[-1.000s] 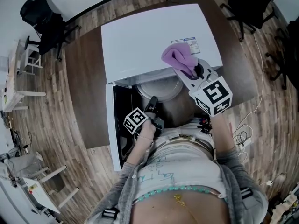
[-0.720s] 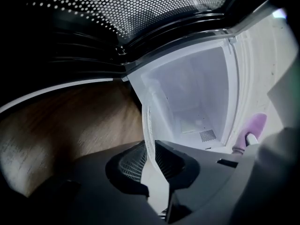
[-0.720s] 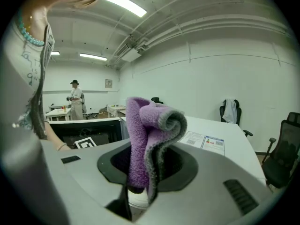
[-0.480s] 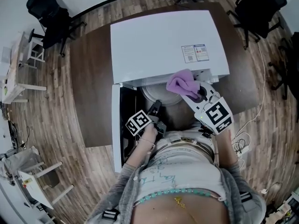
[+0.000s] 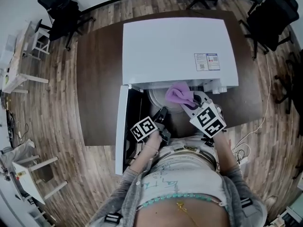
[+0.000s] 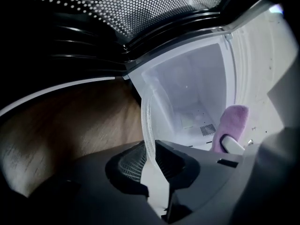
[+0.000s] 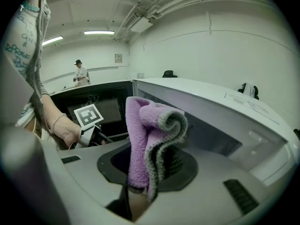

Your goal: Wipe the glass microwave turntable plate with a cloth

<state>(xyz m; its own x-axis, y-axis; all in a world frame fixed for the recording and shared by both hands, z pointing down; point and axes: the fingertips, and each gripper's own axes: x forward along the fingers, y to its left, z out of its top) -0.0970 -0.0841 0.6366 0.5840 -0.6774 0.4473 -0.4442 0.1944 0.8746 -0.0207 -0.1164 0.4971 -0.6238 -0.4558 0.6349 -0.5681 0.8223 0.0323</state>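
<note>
The glass turntable plate stands on edge at the mouth of the open white microwave. In the left gripper view its clear rim runs up from between the jaws. My left gripper is shut on that rim at the plate's lower edge. A folded purple cloth is clamped in my right gripper, just in front of the oven opening and right of the plate. In the right gripper view the cloth sticks up from the jaws and hides the plate.
The microwave door hangs open to the left. The oven stands on a brown table. Office chairs stand around the room, and a cable trails on the floor at the right. A person stands far off.
My right gripper has come down with the cloth from over the microwave's top to the front of its opening. The left gripper has kept still on the plate.
</note>
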